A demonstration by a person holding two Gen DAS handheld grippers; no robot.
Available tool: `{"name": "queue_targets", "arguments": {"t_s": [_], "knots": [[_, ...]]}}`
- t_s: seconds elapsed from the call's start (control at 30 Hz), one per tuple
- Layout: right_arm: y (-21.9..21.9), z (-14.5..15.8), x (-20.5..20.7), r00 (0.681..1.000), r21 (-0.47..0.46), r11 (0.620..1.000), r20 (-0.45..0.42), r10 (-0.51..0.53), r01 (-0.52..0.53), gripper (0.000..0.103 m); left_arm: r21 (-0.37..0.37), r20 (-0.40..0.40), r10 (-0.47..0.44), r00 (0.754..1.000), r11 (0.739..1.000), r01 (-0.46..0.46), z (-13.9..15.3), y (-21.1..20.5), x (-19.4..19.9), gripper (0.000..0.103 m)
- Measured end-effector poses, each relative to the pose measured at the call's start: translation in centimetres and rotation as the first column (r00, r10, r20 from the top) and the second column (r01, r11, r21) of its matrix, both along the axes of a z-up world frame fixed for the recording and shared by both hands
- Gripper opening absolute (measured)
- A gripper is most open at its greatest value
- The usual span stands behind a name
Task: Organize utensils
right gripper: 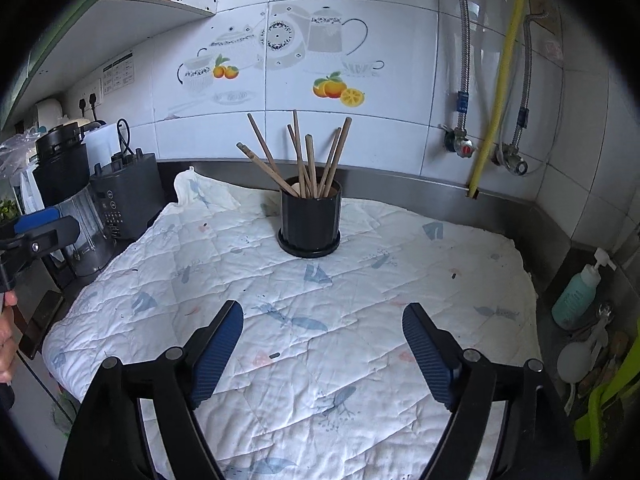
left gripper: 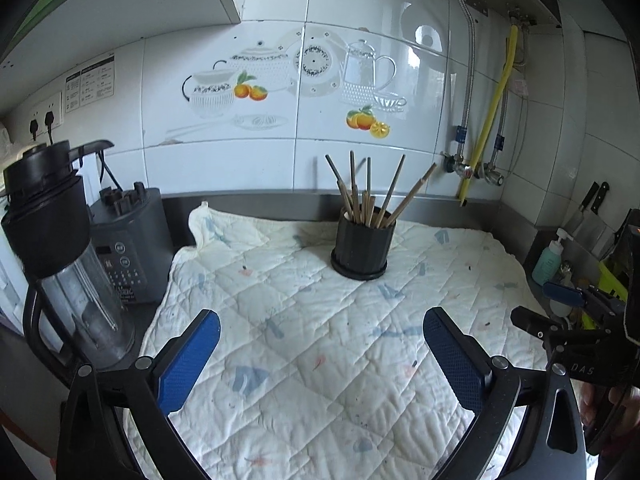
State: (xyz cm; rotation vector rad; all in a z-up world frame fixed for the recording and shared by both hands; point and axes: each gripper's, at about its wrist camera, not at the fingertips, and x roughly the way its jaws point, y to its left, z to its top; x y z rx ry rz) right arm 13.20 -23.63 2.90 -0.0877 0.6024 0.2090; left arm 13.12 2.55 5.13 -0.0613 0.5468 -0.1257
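Cloth (left gripper: 320,360): quilted, spread over the counter; nothing loose lies on it that I can see.
Holder (left gripper: 362,246): black ribbed cup standing upright on the cloth near the back wall, ahead of both grippers and well apart from them.
Chopsticks (left gripper: 370,196): all in the holder, long axes near upright, tops fanned outward.
Left gripper (left gripper: 320,360): jaws spread wide, nothing between them; the holder lies ahead, slightly right of centre.
Right gripper (right gripper: 322,352): jaws also wide and empty; the holder sits ahead, slightly left.
Nearer hand: neither clearly; they look about equally far.
Judgement: sorting looks largely done.
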Motion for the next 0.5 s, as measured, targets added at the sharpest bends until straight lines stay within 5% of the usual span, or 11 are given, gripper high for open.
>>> {"name": "queue_targets", "arguments": {"t_s": [0.2,0.5], "knots": [[-0.6,-0.7,-1.2,0.999,-0.012,0.999,0.006,-0.047,0.047,0.090,0.079,-0.002,0.032,0.999,0.996,-0.032,-2.0,-1.1,-1.7,0.103],[-0.7,-1.2,-2.1,0.998,-0.022,0.998,0.013,-0.067,0.067,0.090,0.076,-0.056,0.038,0.998,0.997,-0.034,-4.1,-1.3,-2.3,0.103]]}}
